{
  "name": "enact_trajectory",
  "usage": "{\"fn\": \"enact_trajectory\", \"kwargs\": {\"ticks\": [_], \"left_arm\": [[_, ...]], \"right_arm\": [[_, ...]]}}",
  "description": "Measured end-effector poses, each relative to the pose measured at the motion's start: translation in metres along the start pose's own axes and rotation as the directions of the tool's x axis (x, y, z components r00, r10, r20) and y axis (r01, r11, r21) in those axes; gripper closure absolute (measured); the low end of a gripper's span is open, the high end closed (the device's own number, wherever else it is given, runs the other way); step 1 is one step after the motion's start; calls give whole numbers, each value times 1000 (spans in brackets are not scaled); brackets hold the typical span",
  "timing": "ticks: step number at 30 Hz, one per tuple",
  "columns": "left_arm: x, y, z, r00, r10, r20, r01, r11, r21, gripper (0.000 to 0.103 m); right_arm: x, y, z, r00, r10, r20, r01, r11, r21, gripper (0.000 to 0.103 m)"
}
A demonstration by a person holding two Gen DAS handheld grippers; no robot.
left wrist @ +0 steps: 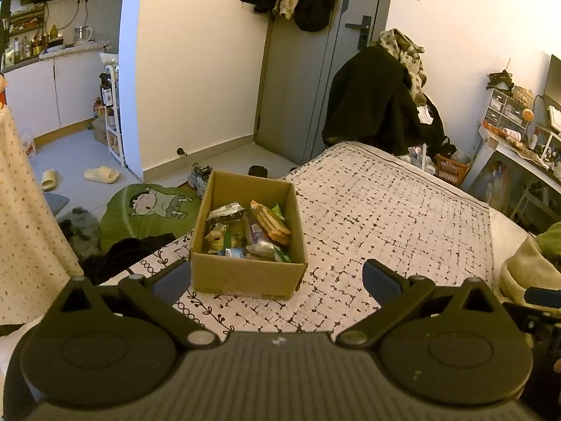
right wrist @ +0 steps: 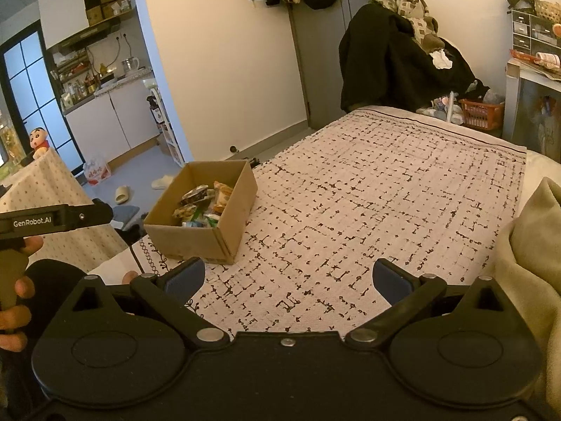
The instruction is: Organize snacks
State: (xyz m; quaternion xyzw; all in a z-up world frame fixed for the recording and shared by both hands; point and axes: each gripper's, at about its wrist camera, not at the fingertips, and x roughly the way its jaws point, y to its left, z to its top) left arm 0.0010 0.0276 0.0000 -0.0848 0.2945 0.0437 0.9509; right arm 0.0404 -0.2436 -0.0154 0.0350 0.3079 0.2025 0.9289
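A: Where are the snacks?

B: All the ones I can see lie packed in the cardboard box [left wrist: 247,245], which stands on the bed [left wrist: 385,217] near its left edge. A packet of biscuits [left wrist: 270,222] leans across the top of the pile, with foil and green wrappers beside and under it. The bed cover around the box shows no loose packets.

A: So the sorting is done?

B: It fits that, or a box waiting to be emptied and sorted. These views cannot settle it.

A: And the tools?

B: The left gripper [left wrist: 277,277] hovers just in front of the box, fingers spread wide, nothing between them. The right gripper [right wrist: 289,279] hangs over bare cover to the right of the box, fingers likewise spread and empty. Holding both back and low probably keeps the box in plain sight of each camera.

A: What can't you make out?

B: The lower layers of packets, hidden by the top ones and the near wall of the box. Labels are too small to read. In the right view the left tool is cut off at the frame edge, with only part of a hand [right wrist: 15,280] on its handle showing.
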Motion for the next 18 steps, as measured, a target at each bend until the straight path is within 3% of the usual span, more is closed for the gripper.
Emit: {"fn": "enact_trajectory", "kwargs": {"ticks": [18], "left_arm": [[-3,1,2,1000,-27,10,27,1000,3,0]], "right_arm": [[0,-1,0,1000,5,-5,-5,1000,11,0]]}}
